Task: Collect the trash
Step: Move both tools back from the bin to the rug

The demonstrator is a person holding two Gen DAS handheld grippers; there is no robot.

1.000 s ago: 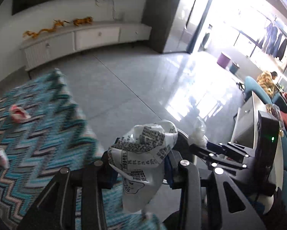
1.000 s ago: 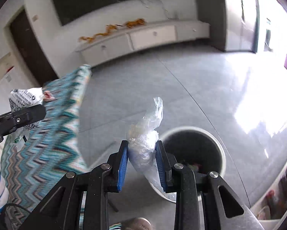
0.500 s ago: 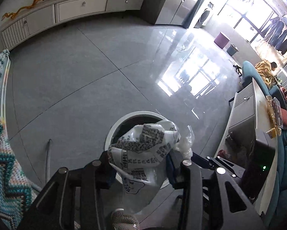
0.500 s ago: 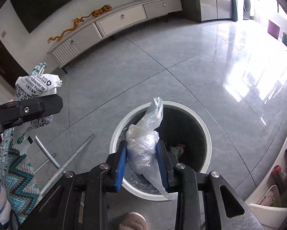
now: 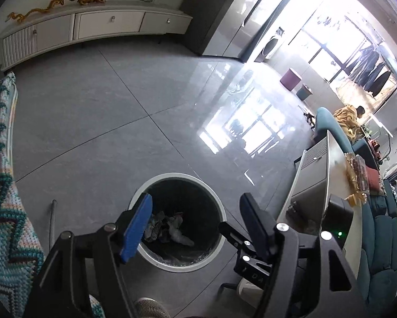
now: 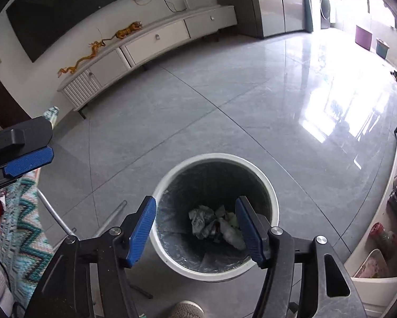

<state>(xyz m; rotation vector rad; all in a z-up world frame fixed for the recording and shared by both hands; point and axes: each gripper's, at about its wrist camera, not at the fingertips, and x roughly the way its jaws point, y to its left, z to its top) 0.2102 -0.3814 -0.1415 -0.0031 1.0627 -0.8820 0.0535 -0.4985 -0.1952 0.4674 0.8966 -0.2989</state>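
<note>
Jaws spread, both grippers [image 5: 195,222] [image 6: 195,228] above bin [image 6: 272,198]

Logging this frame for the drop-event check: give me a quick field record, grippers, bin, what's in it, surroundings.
left gripper: open, empty, above the bin
right gripper: open, empty, above the bin
trash bin: round, white rim, dark liner, standing on grey tile floor
bin contents: crumpled printed wrapper and clear plastic bag at the bottom
nearby: zigzag blanket to the left, white TV cabinet along the wall
</note>
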